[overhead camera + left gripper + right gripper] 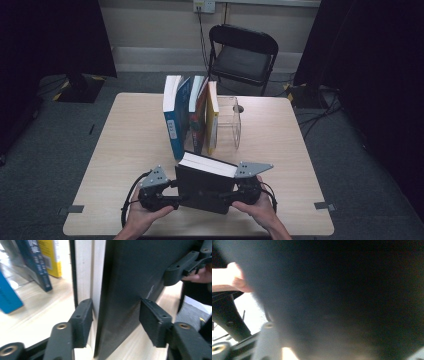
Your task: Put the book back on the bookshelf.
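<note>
I hold a black book [205, 187] upright at the table's [125, 150] near edge, in front of the book row [192, 117]. My left gripper [116, 317] clamps its left edge, pads on both covers. My right gripper [235, 192] meets the right edge; I cannot tell its grip.

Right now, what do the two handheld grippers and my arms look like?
Both the left gripper and the right gripper are black, each topped by a grey three-cornered plate with small holes. Blocky black fingers carry brass-coloured pivot rings. Black cables loop behind. Forearms are bare, no sleeves.
</note>
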A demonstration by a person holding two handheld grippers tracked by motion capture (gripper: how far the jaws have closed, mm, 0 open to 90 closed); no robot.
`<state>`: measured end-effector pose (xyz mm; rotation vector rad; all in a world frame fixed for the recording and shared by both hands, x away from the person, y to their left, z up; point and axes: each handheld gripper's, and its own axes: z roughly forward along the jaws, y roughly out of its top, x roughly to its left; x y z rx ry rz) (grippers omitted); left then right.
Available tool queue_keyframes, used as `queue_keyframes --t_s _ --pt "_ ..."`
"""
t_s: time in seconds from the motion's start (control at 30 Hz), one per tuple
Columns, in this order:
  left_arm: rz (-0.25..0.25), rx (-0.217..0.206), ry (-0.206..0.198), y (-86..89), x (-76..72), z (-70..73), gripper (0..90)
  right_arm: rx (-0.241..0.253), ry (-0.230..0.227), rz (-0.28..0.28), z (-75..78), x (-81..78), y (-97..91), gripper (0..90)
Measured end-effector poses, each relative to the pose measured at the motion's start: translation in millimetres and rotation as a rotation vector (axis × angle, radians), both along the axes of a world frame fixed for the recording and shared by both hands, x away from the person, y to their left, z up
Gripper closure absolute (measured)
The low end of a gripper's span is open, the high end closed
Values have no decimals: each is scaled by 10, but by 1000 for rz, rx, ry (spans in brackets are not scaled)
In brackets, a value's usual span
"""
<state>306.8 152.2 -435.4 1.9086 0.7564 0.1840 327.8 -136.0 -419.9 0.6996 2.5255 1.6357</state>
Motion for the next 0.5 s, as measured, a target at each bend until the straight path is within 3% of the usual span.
queue_keyframes --t_s 0.1,0.5 --pt "9 -16 8 -16 57 -12 458 -47 -44 -11 24 -55 32 517" --pt "30 22 2 -114 139 3 427 -70 -87 -77 34 -103 -127 530"
